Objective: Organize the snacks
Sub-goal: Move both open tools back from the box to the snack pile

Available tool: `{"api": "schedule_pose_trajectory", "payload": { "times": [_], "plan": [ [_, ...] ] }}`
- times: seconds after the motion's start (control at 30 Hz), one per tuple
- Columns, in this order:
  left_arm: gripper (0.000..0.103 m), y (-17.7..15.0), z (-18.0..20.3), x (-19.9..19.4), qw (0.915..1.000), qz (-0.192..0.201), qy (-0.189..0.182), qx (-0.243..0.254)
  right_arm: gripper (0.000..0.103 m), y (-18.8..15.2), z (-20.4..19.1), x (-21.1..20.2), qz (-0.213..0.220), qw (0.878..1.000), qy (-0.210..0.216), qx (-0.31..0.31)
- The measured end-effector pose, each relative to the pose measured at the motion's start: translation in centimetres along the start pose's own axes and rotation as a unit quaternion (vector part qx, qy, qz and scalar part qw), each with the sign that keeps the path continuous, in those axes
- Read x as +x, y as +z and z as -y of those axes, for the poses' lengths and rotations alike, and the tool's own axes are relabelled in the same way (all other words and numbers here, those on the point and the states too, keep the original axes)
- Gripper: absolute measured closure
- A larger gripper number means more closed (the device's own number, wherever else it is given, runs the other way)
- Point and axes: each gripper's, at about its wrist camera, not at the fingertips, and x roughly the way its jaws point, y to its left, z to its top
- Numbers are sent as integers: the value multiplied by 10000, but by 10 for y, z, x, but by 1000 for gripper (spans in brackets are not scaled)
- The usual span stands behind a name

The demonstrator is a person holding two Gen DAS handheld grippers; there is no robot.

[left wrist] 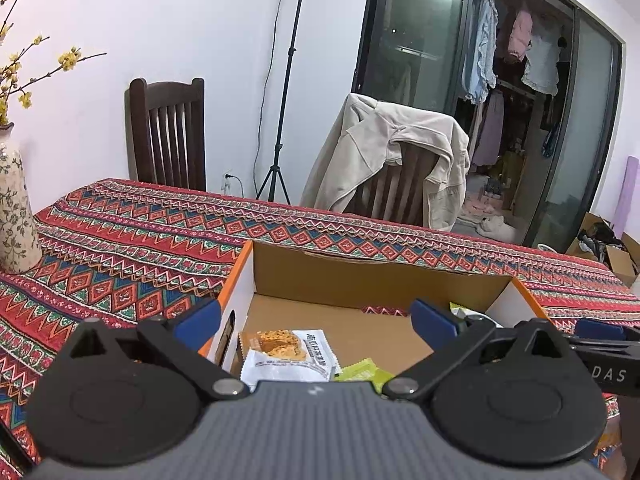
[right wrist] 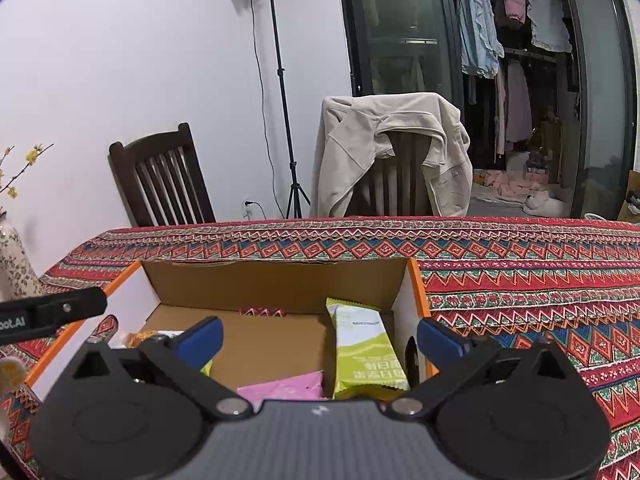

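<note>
An open cardboard box with orange edges (left wrist: 376, 276) sits on the patterned tablecloth; it also shows in the right wrist view (right wrist: 276, 280). Inside lie a white snack pack with a biscuit picture (left wrist: 286, 358) and a green pack (left wrist: 360, 370). The right wrist view shows a tall green snack pack (right wrist: 366, 350) leaning by the right wall and a pink pack (right wrist: 286, 388). My left gripper (left wrist: 316, 322) is open and empty over the box's left side. My right gripper (right wrist: 320, 338) is open and empty over the box's right side.
A flowered vase with yellow blossoms (left wrist: 14, 208) stands on the table at the left. Two wooden chairs (left wrist: 168, 136) stand behind the table, one draped with a beige jacket (left wrist: 392, 160). A light stand (right wrist: 286, 120) is by the wall.
</note>
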Motion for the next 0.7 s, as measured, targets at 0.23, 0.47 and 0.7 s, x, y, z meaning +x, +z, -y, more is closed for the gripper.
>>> {"api": "schedule_pose_trajectory", "payload": {
  "times": [0.23, 0.47, 0.7],
  "plan": [
    [0, -1, -6, -11, 9998, 50, -100, -177, 0, -10, 15, -13, 5, 9998, -55, 168],
    [0, -12, -2, -38, 9997, 99, -217, 19, 0, -22, 19, -44, 366, 9993, -120, 14],
    [0, -32, 1, -81, 9990, 282, -327, 108, 0, -41, 24, -76, 446, 9988, -190, 113]
  ]
}}
